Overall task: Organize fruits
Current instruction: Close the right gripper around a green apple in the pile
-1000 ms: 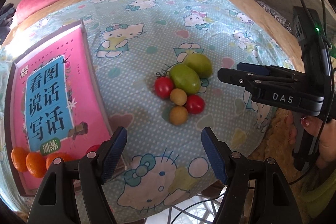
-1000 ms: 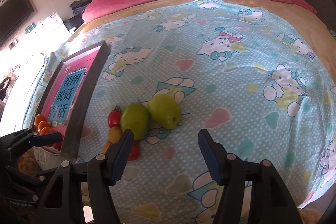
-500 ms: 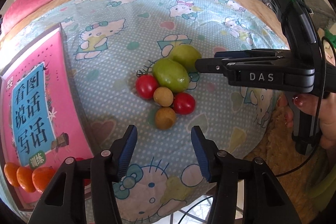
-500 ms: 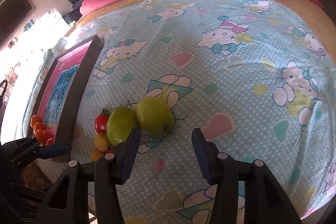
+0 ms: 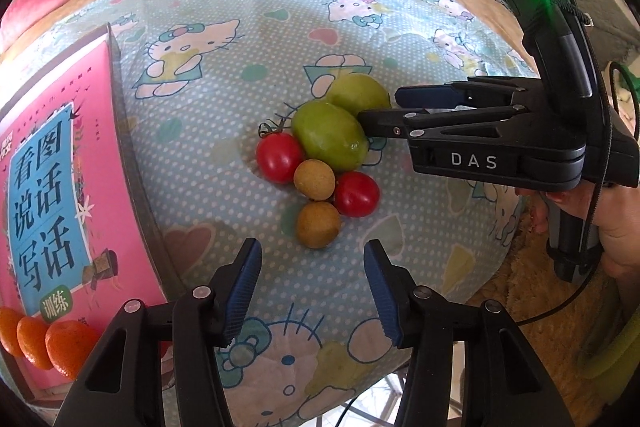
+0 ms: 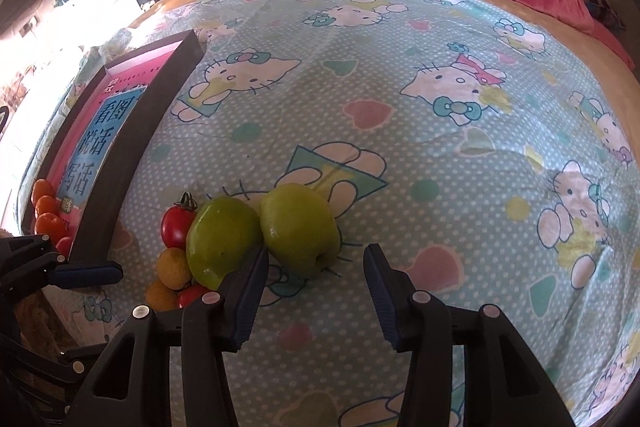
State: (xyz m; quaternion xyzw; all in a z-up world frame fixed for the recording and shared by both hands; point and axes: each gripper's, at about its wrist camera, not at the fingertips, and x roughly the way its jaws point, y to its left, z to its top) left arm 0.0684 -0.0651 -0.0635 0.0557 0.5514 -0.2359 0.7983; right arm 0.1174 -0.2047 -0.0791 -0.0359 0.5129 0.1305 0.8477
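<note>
1. Left wrist view: the left gripper [image 5: 312, 291] hangs with jaws parted and empty; the nearest brown fruit [image 5: 318, 225] lies just beyond its tips, between them, on the bedspread [image 5: 240, 39].
2. Farther on sit a second brown fruit [image 5: 314, 179], two red tomatoes [image 5: 279, 157] and two green fruits [image 5: 330, 135], the nearer one's long axis slanting left-far to right-near.
3. Only this view shows the person's hand [image 5: 616, 227] on the right gripper [image 5: 378, 111].
4. Right wrist view: the right gripper [image 6: 312, 291] is parted and empty, the farther green fruit [image 6: 300, 229] just ahead between its tips, its left finger before the other green fruit.
5. Oranges [image 6: 48, 217] lie on the tray [image 6: 132, 155] at the bedspread's left edge.
</note>
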